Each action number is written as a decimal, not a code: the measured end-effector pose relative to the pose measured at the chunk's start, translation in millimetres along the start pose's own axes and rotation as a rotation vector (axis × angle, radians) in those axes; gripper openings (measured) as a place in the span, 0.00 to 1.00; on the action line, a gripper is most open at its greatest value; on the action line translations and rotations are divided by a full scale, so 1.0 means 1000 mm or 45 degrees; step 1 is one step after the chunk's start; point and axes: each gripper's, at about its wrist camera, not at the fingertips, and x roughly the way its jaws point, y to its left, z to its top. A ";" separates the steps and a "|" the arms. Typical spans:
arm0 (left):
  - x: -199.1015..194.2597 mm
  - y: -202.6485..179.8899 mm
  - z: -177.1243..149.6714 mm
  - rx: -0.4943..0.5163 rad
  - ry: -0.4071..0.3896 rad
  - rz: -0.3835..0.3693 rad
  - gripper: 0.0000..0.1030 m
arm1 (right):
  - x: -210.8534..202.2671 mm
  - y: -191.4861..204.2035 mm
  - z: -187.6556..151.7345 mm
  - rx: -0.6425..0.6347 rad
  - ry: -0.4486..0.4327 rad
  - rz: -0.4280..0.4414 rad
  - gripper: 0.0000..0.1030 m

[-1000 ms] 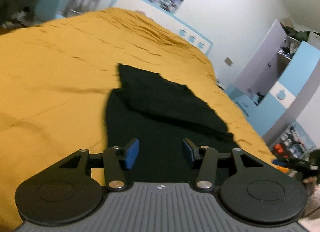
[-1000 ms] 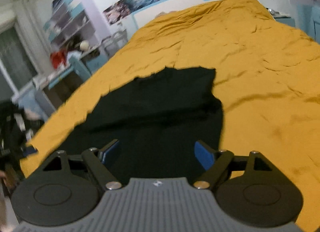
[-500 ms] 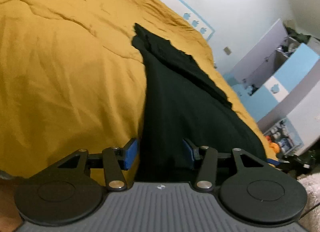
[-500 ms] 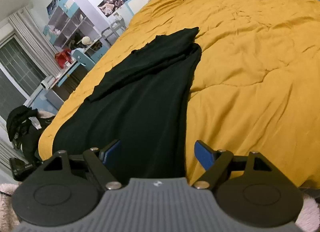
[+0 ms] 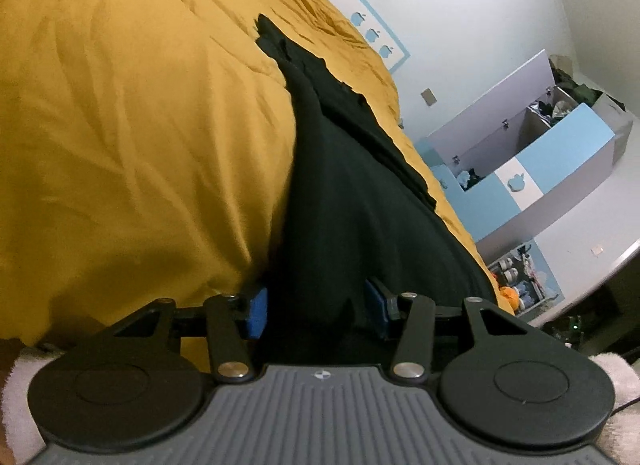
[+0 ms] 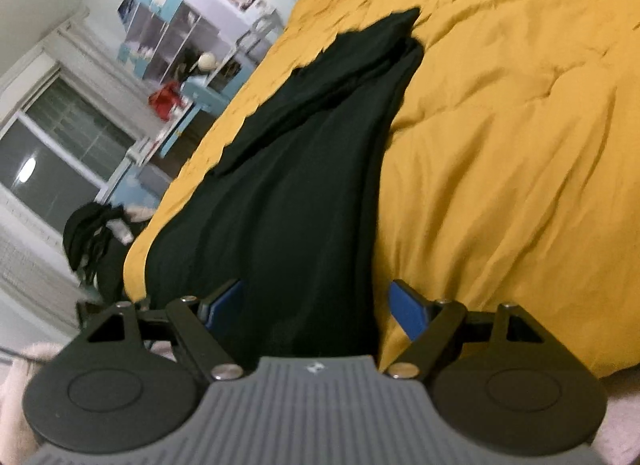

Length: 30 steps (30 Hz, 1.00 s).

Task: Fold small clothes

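Lying lengthwise on the mustard bedspread (image 5: 132, 137), near one long edge of the bed and running from the near edge toward the headboard end: a black garment (image 5: 340, 201), long and narrow, its near end draped over the bed's near edge. Folded partway along its length, with a second dark layer resting on top toward the far end; folds of that upper layer too dark to read closely.

Left gripper (image 5: 316, 305): jaws apart, blue pads clear of each other, the near end of the garment between them; left pad just beside the garment's left border where black meets yellow, right pad against dark cloth. Cannot tell whether either pad actually presses on fabric; no pinch visible.

Right gripper (image 6: 316, 305): jaws spread wider, garment (image 6: 296, 185) between the blue pads, its right border lying inside the right pad with yellow bedspread (image 6: 500, 145) showing in the gap. Left pad over the garment's other side. No grip on the cloth.

Beyond the bed in the left wrist view: white wall, blue-and-white cabinets (image 5: 532, 169) with apple shapes. In the right wrist view: window (image 6: 52, 153), shelves (image 6: 172, 37), a red item on a desk, dark clothing heaped by the bed's corner.
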 end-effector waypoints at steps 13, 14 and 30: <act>0.017 0.001 -0.003 -0.040 0.126 -0.119 0.56 | 0.033 -0.001 -0.017 -0.011 0.227 0.047 0.72; 0.016 0.001 -0.005 -0.036 0.125 -0.117 0.56 | 0.033 0.001 -0.018 -0.010 0.230 0.042 0.71; 0.002 -0.021 -0.014 -0.054 0.207 0.007 0.05 | 0.019 0.013 -0.015 0.025 0.183 0.081 0.21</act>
